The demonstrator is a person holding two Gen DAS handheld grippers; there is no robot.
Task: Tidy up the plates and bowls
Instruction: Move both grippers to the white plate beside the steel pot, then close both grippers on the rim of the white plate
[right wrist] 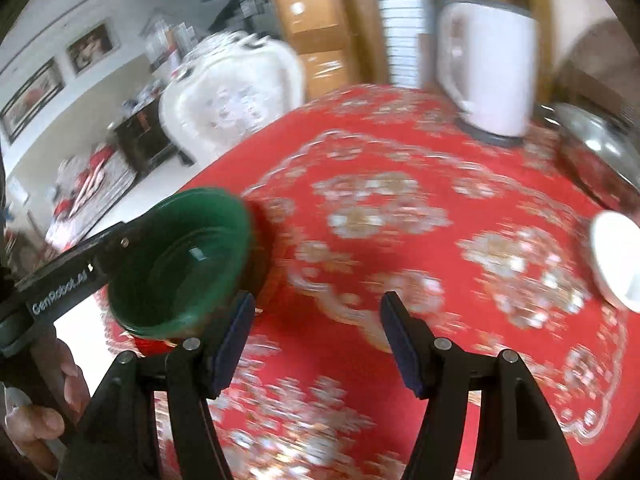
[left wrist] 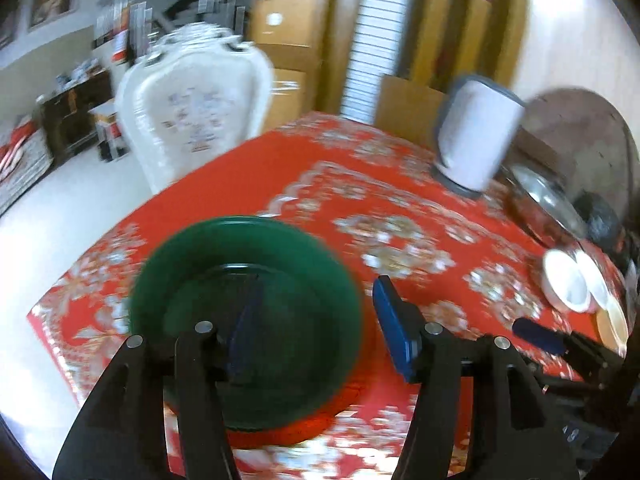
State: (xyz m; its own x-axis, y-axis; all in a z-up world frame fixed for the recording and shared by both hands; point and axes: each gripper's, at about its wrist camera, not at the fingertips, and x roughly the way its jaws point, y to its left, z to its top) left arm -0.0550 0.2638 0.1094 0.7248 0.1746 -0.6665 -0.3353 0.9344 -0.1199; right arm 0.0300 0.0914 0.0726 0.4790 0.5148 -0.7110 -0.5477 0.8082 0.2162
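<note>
While the dark green glossy round plate (left wrist: 248, 300) sat on a red mat at the near left corner of the desk (left wrist: 384, 200), its deep rim caught a small glint of light. Over on the far right lay white round plates and bowls (left wrist: 568, 280), overlapping one another near the edge. That desk wore a red cloth with pale floral patterns, and a white cylindrical kettle on a grey base (left wrist: 476, 136) stood at the back beside a shiny steel lid (left wrist: 544, 196). Behind it stood a white ornate chair (left wrist: 192, 112), wooden doors and framed pictures on the wall. Everything was smeared with motion blur. Left gripper (left wrist: 316, 320) hung low over the green plate, jaws apart, one blue pad above the plate's middle, the other past its right rim, neither pressing on it. Right gripper (right wrist: 316, 340) pointed down at bare cloth, jaws apart with nothing between them. A hand (right wrist: 52, 408) showed at the lower left of the right wrist view.
</note>
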